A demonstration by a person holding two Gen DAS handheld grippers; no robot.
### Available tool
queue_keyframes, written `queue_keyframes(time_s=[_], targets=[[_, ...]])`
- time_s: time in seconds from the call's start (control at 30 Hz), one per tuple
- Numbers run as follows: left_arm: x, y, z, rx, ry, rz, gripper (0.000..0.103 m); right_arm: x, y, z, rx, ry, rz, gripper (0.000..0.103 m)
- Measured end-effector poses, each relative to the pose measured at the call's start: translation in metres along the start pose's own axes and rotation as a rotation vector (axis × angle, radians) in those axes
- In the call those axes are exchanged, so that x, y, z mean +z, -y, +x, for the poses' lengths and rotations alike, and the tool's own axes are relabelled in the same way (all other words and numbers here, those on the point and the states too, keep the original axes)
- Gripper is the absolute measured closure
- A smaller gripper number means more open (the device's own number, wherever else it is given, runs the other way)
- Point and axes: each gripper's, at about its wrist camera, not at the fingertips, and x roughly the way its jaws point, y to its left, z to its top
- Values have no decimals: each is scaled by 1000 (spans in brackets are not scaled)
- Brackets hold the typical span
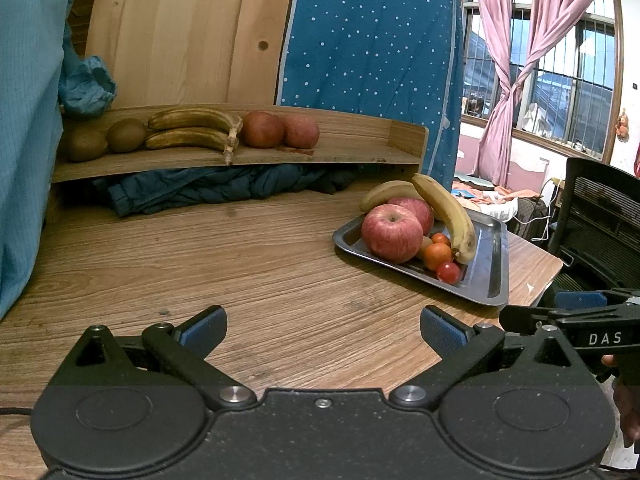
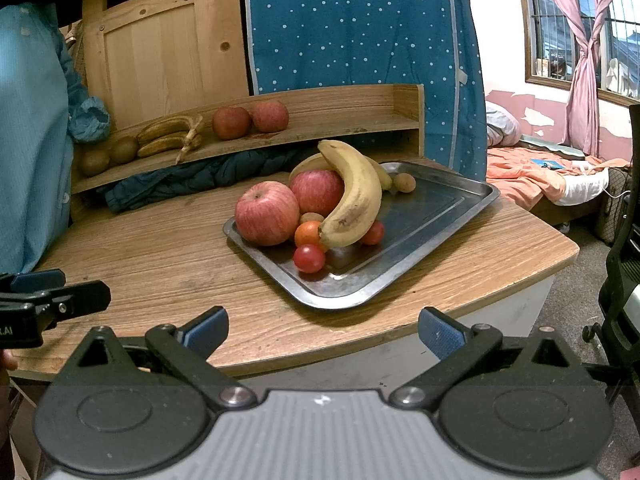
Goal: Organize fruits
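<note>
Ahead of right claw (image 2: 323, 330) (gaping): tray (image 2: 420, 216).

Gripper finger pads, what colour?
Blue, textured pads on black arms; clearest in the right wrist view.

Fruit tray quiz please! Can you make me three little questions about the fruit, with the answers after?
1. True or false: both grippers hold fruit.
2. Which fruit lies on top of the pile in the metal tray? A kiwi, B banana, C pear.
3. Fill in: the wooden shelf holds two kiwis, two bananas and two ____.

Key: 1 false, the left gripper and right gripper have open, empty jaws. 2 B. 3 apples.
</note>
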Motion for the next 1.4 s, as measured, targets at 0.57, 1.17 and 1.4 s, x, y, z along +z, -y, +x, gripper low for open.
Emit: queue_keyframes(time_s=[0.57, 1.17, 1.4], targets=[[1, 0, -1, 0, 0, 0, 1, -1, 0, 0, 0, 0, 2, 0], [1, 0, -1, -1, 2, 0, 1, -1, 0, 0, -1, 0, 3, 0], [4, 3, -2, 0, 6, -3, 1, 0, -1, -1, 0, 1, 1, 0]])
